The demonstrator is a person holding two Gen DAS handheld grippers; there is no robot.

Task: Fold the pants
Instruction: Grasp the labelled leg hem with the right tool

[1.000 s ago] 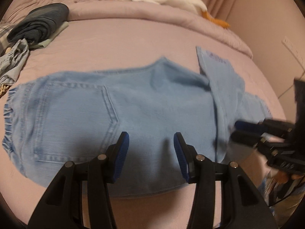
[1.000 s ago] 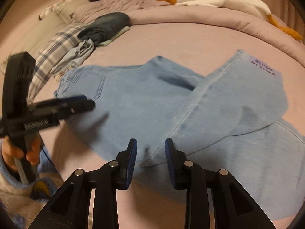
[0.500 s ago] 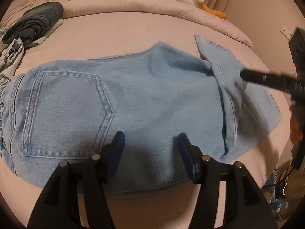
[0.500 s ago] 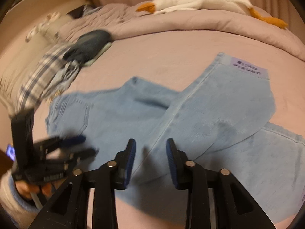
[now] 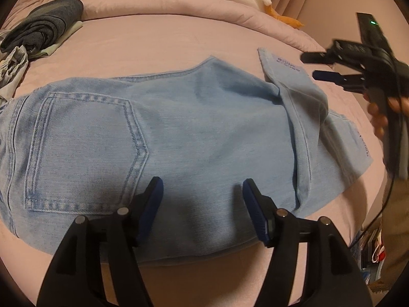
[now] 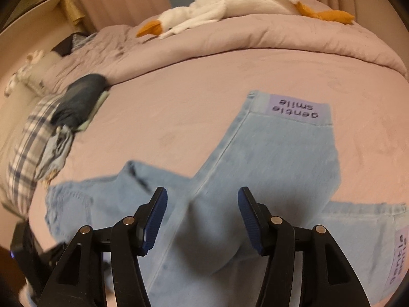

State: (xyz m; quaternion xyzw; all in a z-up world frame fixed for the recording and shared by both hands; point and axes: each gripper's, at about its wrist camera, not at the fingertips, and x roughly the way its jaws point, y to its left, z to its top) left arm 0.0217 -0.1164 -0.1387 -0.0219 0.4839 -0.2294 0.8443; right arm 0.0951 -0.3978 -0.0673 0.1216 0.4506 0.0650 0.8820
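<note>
Light blue jeans [image 5: 204, 128] lie flat on the pink bed, back pocket [image 5: 84, 148] to the left. One leg is folded back over the other, and its hem carries a purple "gentle smile" label [image 6: 297, 108]. My left gripper [image 5: 202, 195] hovers over the near edge of the seat; its jaws are opening and no cloth is pinched between them. My right gripper [image 6: 202, 203] hangs over the folded leg, jaws opening too, holding nothing. In the left wrist view the right gripper [image 5: 309, 66] is in the air beside the hem. The left gripper [image 6: 30, 253] is a dark blur in the right wrist view.
A white plush goose [image 6: 230, 7] lies on the bunched duvet [image 5: 179, 2] at the back. Folded dark clothes [image 5: 43, 25] and a plaid cloth [image 6: 23, 153] sit at the far left. The bed drops off at the right, where a cable [image 5: 378, 215] hangs.
Both grippers' jaws have spread wider. The right gripper lifted off the jeans' right end, rolled, and now sits higher up beside the folded hem. The left gripper stayed where it was.
</note>
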